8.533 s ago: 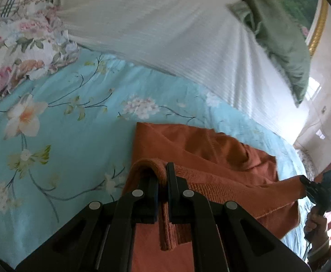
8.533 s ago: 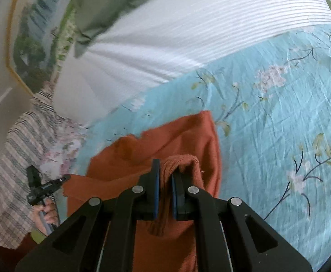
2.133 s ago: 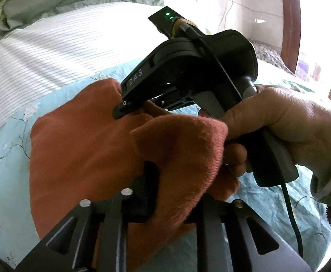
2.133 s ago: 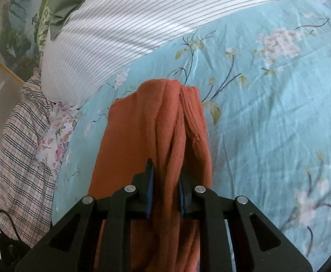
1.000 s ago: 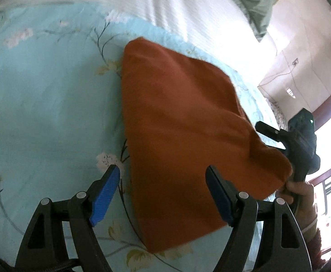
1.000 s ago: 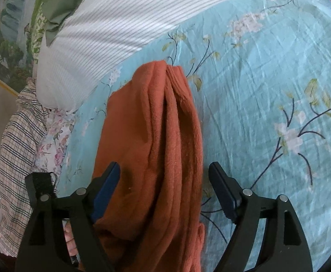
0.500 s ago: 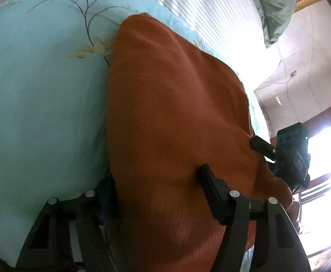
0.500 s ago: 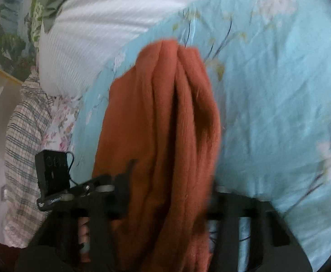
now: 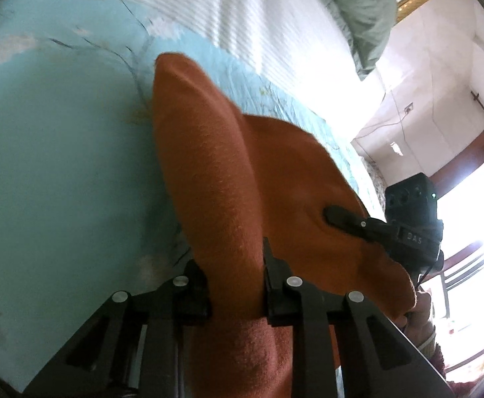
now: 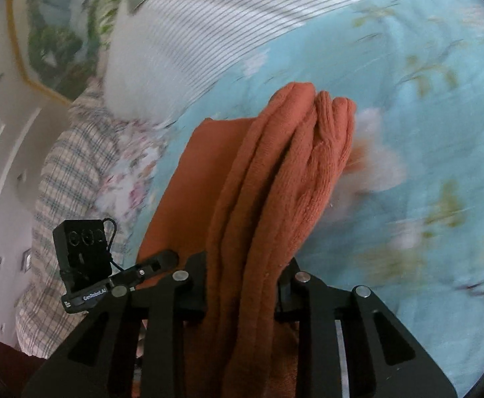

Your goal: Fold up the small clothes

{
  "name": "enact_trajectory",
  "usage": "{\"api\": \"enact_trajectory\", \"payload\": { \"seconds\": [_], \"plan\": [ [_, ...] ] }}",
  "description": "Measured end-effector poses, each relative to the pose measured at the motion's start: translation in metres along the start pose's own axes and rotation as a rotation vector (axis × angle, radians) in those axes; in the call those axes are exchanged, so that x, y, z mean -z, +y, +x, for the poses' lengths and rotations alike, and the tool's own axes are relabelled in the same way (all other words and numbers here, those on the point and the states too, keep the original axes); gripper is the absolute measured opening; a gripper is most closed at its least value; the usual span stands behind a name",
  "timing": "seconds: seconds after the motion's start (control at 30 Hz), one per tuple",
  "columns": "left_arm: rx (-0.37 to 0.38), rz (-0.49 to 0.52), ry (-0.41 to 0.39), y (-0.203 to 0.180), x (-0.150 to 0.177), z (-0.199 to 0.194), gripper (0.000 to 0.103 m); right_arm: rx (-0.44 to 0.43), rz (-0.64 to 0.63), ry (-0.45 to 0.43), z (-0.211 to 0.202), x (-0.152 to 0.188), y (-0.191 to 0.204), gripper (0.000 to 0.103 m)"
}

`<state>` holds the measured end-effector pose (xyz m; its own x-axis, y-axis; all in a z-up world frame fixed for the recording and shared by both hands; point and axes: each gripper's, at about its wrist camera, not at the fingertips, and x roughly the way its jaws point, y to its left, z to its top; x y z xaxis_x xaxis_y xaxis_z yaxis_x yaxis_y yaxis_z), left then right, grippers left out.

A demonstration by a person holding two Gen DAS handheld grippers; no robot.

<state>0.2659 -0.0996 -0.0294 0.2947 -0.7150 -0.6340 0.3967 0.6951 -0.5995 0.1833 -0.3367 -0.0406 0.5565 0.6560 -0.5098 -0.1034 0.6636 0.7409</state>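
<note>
The orange knit garment (image 9: 228, 179) lies folded into a thick bundle on the light-blue floral bedsheet (image 9: 59, 165), its near end gathered between the fingers of both tools. The left gripper (image 9: 233, 282) has its fingers pressed against either side of a fat fold, gripping it, and the right gripper (image 10: 242, 282) likewise clamps several stacked layers of the garment (image 10: 275, 182). To do this step well, I judge both tools should move together at the same height, so the stacked layers stay aligned and none slips out; the knit looks soft and bulky, so a firm pinch deep into the fold is safer than one at the edge. A second ago both pairs of fingers stood wide apart over the garment; they have since closed onto it, and the right view is now motion-blurred.
</note>
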Motion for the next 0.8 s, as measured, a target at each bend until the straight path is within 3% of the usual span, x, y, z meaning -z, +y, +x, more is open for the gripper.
{"api": "enact_trajectory", "payload": {
  "seconds": [0.23,0.4,0.67,0.8],
  "plan": [
    [-0.085,0.006,-0.075,0.025,0.017,-0.092,0.022,-0.113,-0.045,0.068,0.059,0.021,0.051,0.028],
    [-0.162,-0.003,-0.121,0.05,0.041,-0.145,0.022,-0.126,-0.086,0.131,0.095,0.037,0.071,0.028],
    [-0.228,-0.055,-0.128,0.081,0.066,-0.155,0.022,-0.085,-0.066,0.173,0.119,0.052,0.057,0.029],
    [-0.26,-0.072,-0.11,0.094,0.078,-0.147,0.028,-0.054,-0.05,0.169,0.121,0.055,0.053,0.037]
  ]
}}
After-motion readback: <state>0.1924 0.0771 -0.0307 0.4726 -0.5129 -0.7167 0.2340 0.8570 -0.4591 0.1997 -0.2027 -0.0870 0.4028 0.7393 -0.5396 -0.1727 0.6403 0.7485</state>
